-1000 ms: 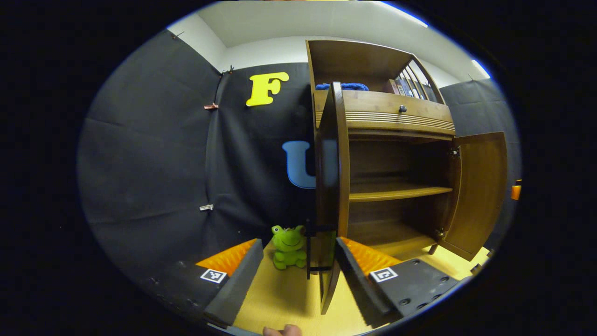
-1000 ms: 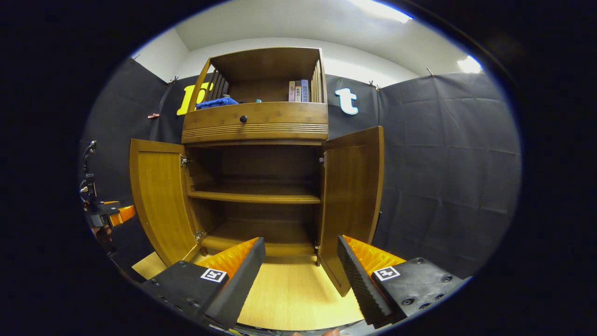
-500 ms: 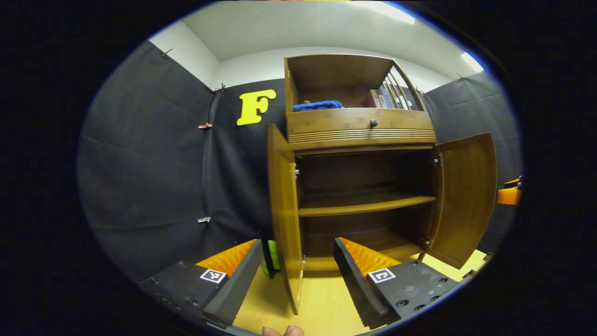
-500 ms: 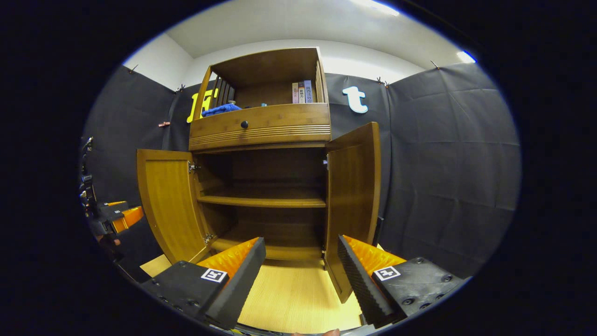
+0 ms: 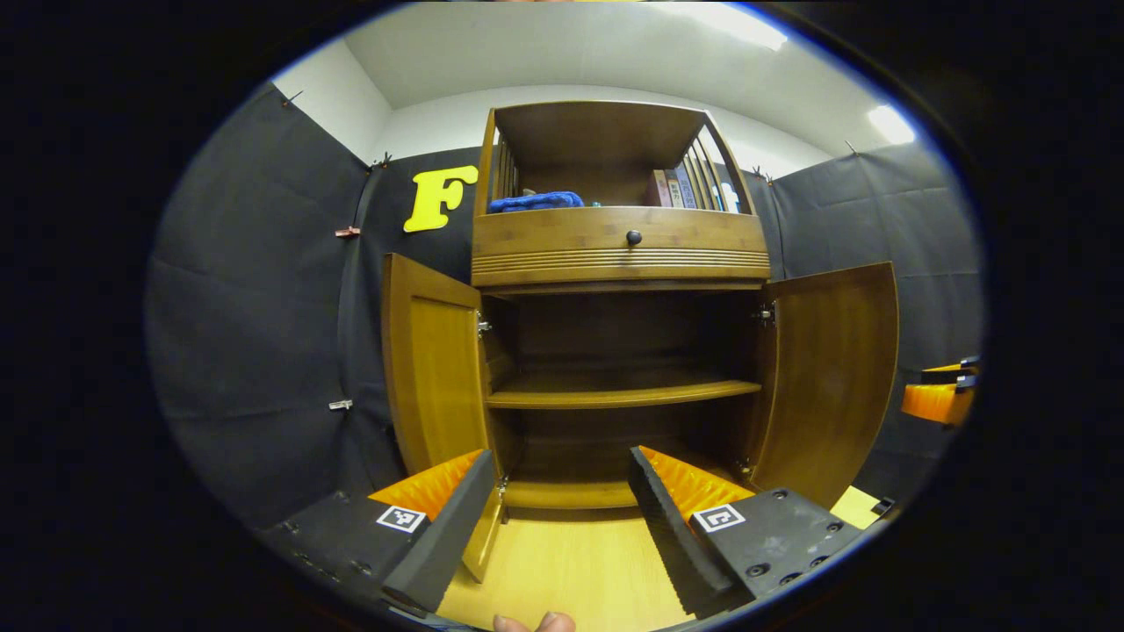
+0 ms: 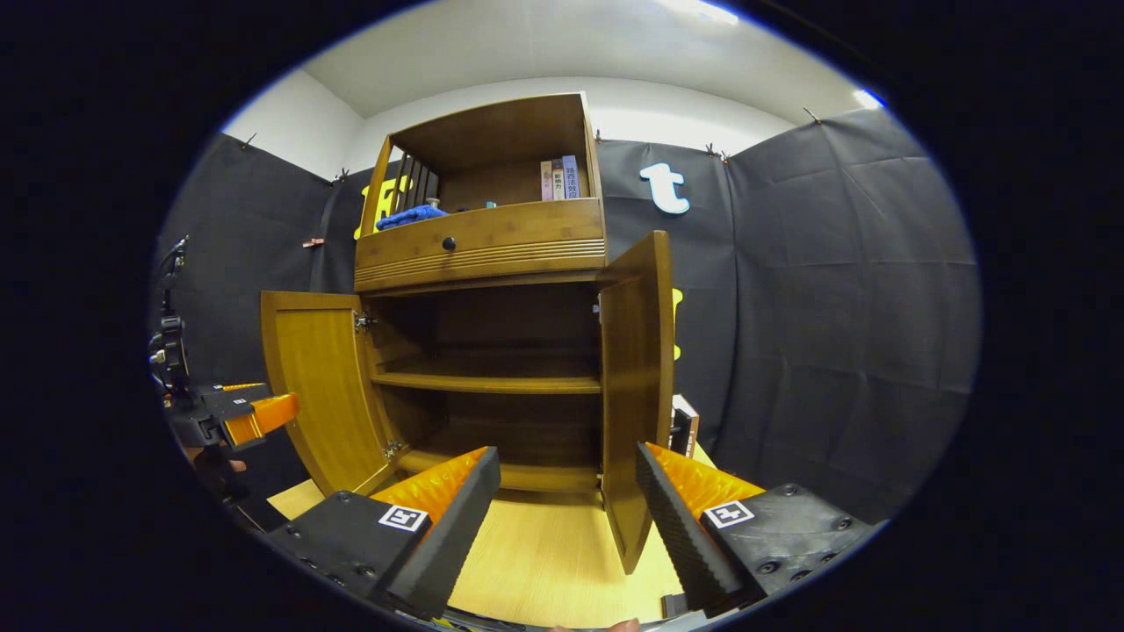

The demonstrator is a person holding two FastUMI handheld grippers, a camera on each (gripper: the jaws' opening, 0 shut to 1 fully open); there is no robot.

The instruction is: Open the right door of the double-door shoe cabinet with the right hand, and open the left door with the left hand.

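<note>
The wooden shoe cabinet [image 5: 619, 254] [image 6: 479, 250] stands ahead with both lower doors swung open. Its left door [image 5: 435, 360] [image 6: 320, 386] and right door [image 5: 834, 369] [image 6: 637, 386] hang outward, showing a bare inner shelf [image 5: 615, 391]. My left gripper [image 5: 558, 518] is open, a short way back from the cabinet, with nothing between its fingers. My right gripper [image 6: 566, 522] is open too, its fingers either side of the right door's lower edge without touching it. The left gripper [image 6: 228, 417] appears at the far left of the right gripper view, and the right gripper [image 5: 940, 399] at the far right of the left gripper view.
A drawer with a dark knob [image 5: 633, 237] sits above the doors. The top shelf holds a blue cloth [image 5: 536, 202] and books [image 5: 676, 189]. A light wooden floor [image 5: 571, 570] lies before the cabinet. A small boxy object [image 6: 683, 427] stands beyond the right door.
My left gripper has drawn back from the left door and swung right, now facing the cabinet front; the green frog toy has left its view. My right gripper shifted slightly.
</note>
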